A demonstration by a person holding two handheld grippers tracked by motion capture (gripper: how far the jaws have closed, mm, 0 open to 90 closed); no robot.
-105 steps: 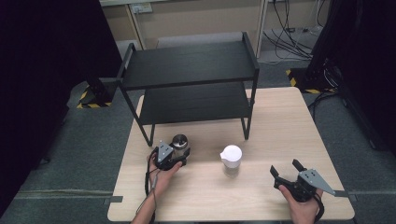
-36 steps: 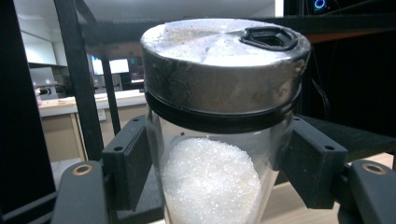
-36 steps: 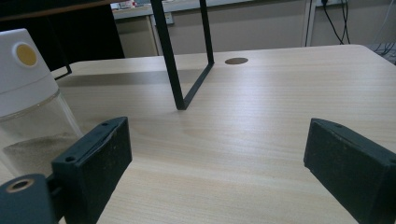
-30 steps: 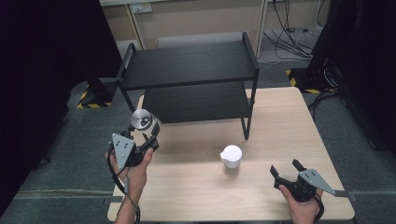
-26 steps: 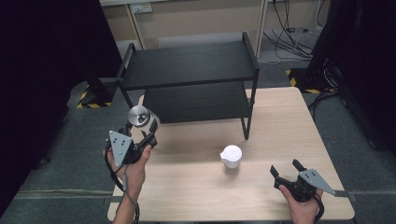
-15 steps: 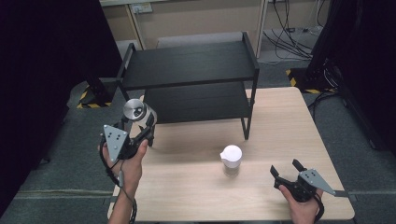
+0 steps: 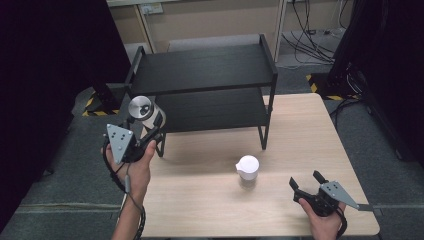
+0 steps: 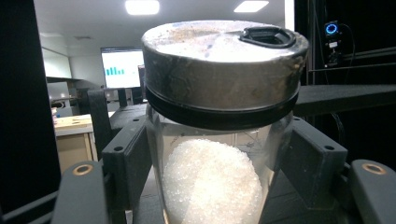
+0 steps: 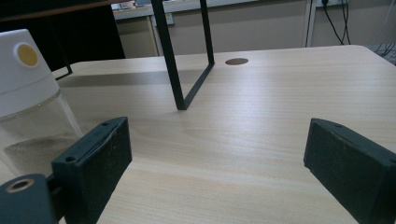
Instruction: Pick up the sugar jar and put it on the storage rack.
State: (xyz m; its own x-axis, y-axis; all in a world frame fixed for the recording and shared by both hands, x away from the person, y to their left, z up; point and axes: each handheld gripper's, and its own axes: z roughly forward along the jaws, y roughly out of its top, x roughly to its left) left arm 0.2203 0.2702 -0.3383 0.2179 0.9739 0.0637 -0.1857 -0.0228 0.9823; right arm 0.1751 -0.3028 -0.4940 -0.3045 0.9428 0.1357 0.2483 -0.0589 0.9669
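Left gripper (image 7: pixel 152 131) is clamped on a glass jar (image 7: pixel 146 113) with a metal lid (image 8: pixel 224 60), held up in the air off the table (image 7: pixel 300 130), at the front-left corner of the black two-tier shelf (image 7: pixel 205 75). In the left gripper view the jar sits square between the two jaws, both pads pressed against the glass just under the lid's black band; jar is upright, lid on, with a black flip tab at the top right of the lid. White granules (image 8: pixel 212 186) fill the lower part of the jar, level with the pads. Beyond the jar, the shelf's upper board runs across just behind the lid on the right. Right gripper (image 7: pixel 309 184) rests low at the near right of the table in the person's hand, jaws spread wide, nothing between them. In the right gripper view only bare wood lies between its jaws; a white-capped shaker (image 9: pixel 28 98) stands just outside its left jaw, upright on the table, sandy contents in its clear lower half. Shelf leg (image 9: pixel 180 60) stands ahead of that gripper, slightly left of centre. The two grippers are well apart, shaker between them and nearer the right one.
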